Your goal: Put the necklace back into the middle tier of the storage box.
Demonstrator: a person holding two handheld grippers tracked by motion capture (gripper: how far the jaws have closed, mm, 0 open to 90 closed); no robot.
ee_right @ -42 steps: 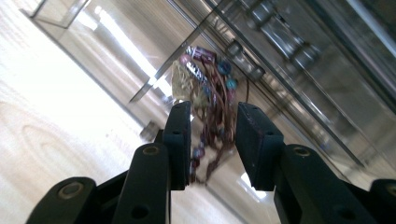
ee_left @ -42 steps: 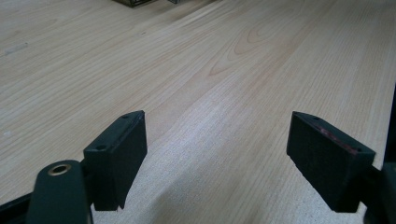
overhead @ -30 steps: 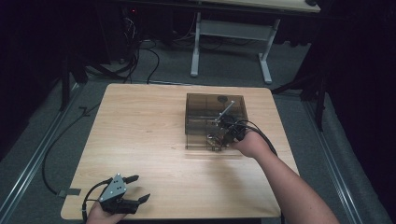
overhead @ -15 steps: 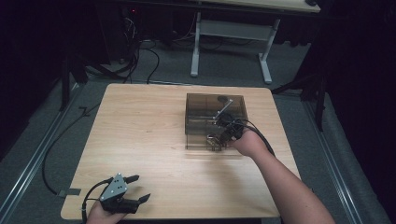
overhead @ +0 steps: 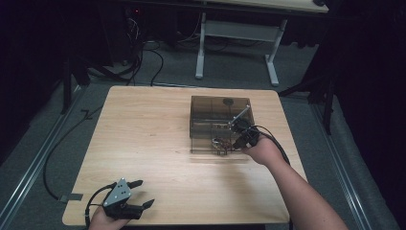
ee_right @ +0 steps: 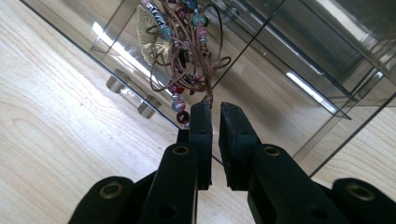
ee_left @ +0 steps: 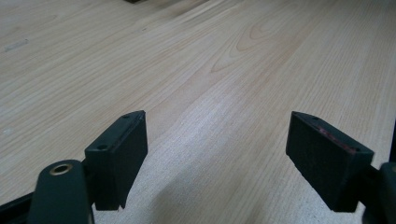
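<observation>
Right tongs point(ee_right: 213, 108), jaws nearly together, pinch the wire of one beaded bracelet point(ee_right: 182, 51) just ahead of the tips, at the near wall of one smoky clear box point(overhead: 218, 120). Compared with a second ago, the right hand point(overhead: 261, 151) has drawn back toward the box's near edge: likely lifting the bracelet out. Left tongs point(overhead: 125, 199) rest spread and empty over bare bench point(ee_left: 224, 60), well apart from the box.
</observation>
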